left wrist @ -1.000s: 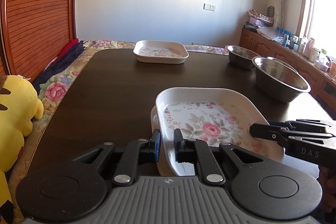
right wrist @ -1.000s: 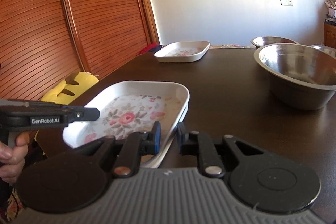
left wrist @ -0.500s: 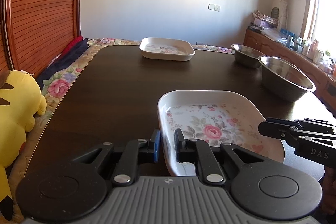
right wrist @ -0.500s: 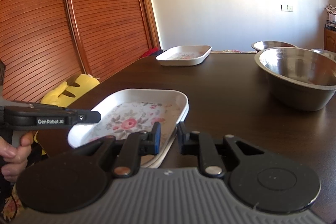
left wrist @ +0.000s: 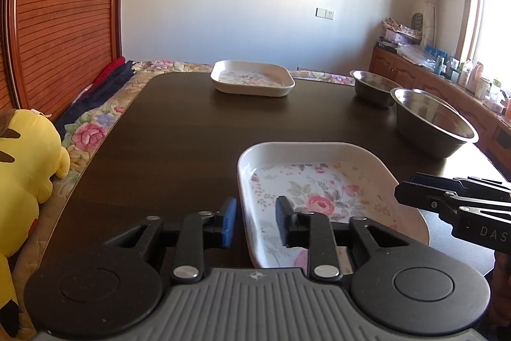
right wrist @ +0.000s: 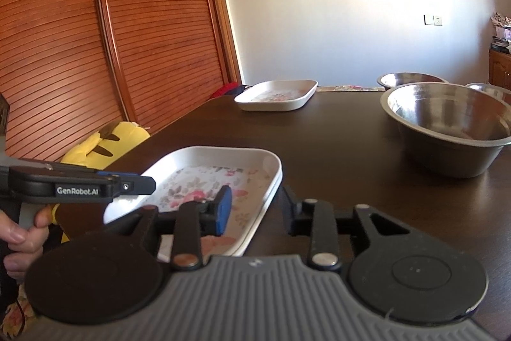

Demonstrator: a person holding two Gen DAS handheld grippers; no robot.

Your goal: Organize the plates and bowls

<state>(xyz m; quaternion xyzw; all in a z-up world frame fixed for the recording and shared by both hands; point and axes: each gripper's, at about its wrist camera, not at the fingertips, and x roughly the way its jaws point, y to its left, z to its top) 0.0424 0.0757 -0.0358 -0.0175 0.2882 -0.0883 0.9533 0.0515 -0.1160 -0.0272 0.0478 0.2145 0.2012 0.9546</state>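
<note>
A white square plate with a rose pattern (left wrist: 319, 190) (right wrist: 204, 181) lies at the near edge of the dark table (left wrist: 179, 133). A strip of a second floral plate (right wrist: 220, 242) shows under it. My left gripper (left wrist: 255, 221) is open and straddles the top plate's left rim. My right gripper (right wrist: 255, 210) is open as well and straddles its right rim. Another floral plate (left wrist: 252, 80) (right wrist: 276, 95) sits alone at the far end. A large steel bowl (left wrist: 434, 123) (right wrist: 447, 123) and a smaller steel bowl (left wrist: 373, 85) (right wrist: 412, 77) stand on the right.
A yellow plush toy (left wrist: 22, 168) (right wrist: 105, 143) lies off the table's left edge on a floral cover. A slatted wooden door (right wrist: 111, 37) stands to the left. A cluttered sideboard (left wrist: 463, 79) runs along the right wall. A hand (right wrist: 19, 238) grips the left gripper's handle.
Both grippers were shut on the top plate's rims and have now opened. The plate lies lower and flatter than before.
</note>
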